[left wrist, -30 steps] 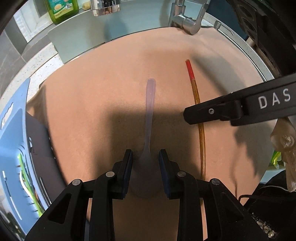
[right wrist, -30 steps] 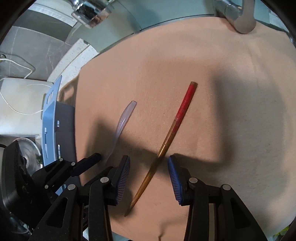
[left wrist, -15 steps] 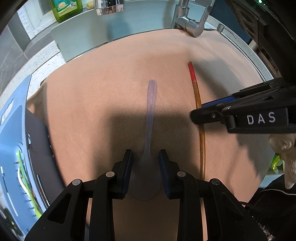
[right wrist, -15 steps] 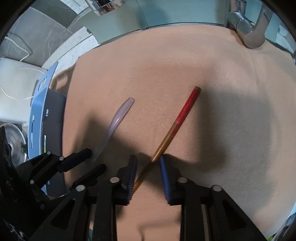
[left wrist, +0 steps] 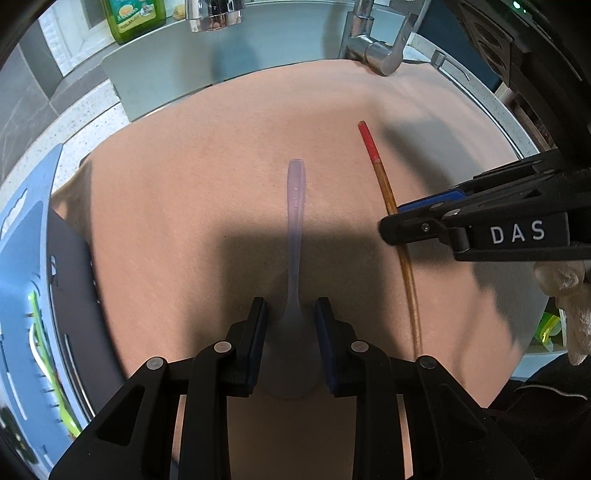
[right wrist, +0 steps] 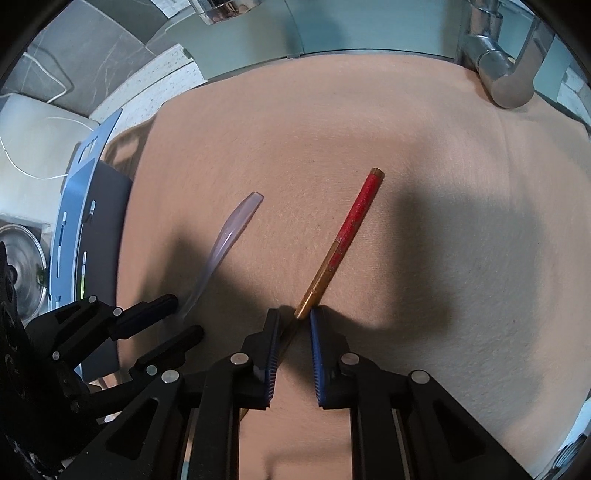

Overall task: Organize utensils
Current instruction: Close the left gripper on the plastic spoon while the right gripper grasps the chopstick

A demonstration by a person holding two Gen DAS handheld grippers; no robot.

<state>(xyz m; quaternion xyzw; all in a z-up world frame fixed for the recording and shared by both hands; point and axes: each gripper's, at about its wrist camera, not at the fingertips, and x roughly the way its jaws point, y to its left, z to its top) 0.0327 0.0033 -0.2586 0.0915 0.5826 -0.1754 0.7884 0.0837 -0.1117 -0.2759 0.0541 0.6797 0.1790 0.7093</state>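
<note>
Since the earlier frame, the right gripper point(right wrist: 292, 321) has narrowed around the chopstick point(right wrist: 355, 217); its jaws are closing, pads at the shaft. That chopstick lies on the tan cloth point(right wrist: 424, 166), red end toward upper right. The left gripper point(left wrist: 291, 317) brackets the translucent spoon point(left wrist: 295, 206), jaws closing, handle pointing up-frame; contact cannot be told. Only the left view shows the green bottle point(left wrist: 135, 16). The spoon bowl is dim in shadow.

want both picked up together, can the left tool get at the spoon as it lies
Probably yes: the left tool already straddles the spoon at its bowl end, jaws closing, nothing between. The right tool is off on the chopstick.
</note>
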